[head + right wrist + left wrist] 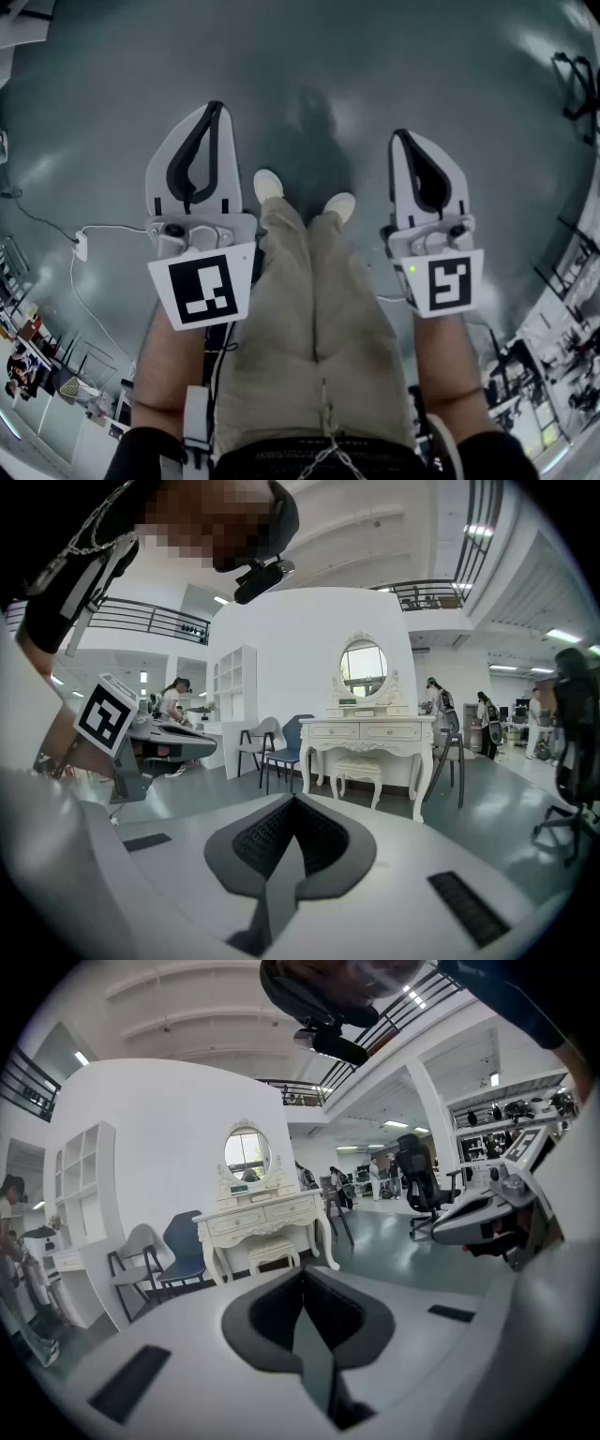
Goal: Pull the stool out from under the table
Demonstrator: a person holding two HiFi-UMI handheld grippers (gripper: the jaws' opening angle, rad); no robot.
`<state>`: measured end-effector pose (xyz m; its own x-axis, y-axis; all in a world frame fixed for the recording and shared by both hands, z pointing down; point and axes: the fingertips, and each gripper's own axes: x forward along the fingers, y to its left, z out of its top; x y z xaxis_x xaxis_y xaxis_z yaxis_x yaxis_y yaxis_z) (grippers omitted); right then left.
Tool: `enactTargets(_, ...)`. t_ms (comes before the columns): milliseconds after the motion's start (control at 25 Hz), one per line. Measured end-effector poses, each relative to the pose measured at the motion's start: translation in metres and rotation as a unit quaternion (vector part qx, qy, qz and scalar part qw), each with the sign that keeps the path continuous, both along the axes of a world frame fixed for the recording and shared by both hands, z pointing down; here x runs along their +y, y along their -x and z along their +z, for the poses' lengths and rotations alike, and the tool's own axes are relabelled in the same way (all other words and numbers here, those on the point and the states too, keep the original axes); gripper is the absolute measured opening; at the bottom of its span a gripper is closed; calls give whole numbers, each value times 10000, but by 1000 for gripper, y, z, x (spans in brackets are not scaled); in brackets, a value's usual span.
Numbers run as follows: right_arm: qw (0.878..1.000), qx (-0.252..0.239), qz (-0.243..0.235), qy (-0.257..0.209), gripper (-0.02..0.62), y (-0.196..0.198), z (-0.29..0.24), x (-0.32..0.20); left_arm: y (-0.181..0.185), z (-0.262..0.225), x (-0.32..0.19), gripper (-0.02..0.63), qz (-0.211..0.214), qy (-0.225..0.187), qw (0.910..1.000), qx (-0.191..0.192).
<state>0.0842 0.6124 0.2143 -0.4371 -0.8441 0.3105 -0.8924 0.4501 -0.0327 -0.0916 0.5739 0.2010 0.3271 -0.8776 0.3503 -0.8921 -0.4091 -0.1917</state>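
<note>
A small cream stool is tucked under a white carved dressing table with an oval mirror, far across the room. The right gripper view shows the same stool and table. Both grippers are held out in front of the person, well short of the furniture. My left gripper is shut with nothing between its jaws, and its dark pads meet in its own view. My right gripper is also shut and empty.
A blue chair and a pale chair stand left of the table. A dark chair stands at its right. A black office chair is further right. Open grey-green floor lies ahead; a white cable runs at the left.
</note>
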Motion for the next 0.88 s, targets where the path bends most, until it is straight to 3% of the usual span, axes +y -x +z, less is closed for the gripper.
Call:
enactTargets(240,9999,-68,-36,111,2,28,-9,-12,14,-1,-12,12,-7,219,9997,54)
enactTargets(360,9997,-35,89,223,2,36,-11,-31,28,3,-31,100,139,356,9992,117)
enactTargets(520,9996,74,150,212,6,37,-8,-58,49,6,-55,160,270,474,9985,94)
enactTargets(560,9996,105,134,243,45,40,-5,-64,57,8,-61,178,273,537,9981,156)
enactTargets(600,9993,91,129,339,156,46,-1,-69,65,10,-66,190,280,604,9976,215)
enactTargets(640,9989,55,139,445,207,52,2,-73,72,13,-69,202,301,665,9971,232)
enactTargets(880,9970,-129,366,665,265,50,30,-90,81,47,-87,241,398,910,9950,-50)
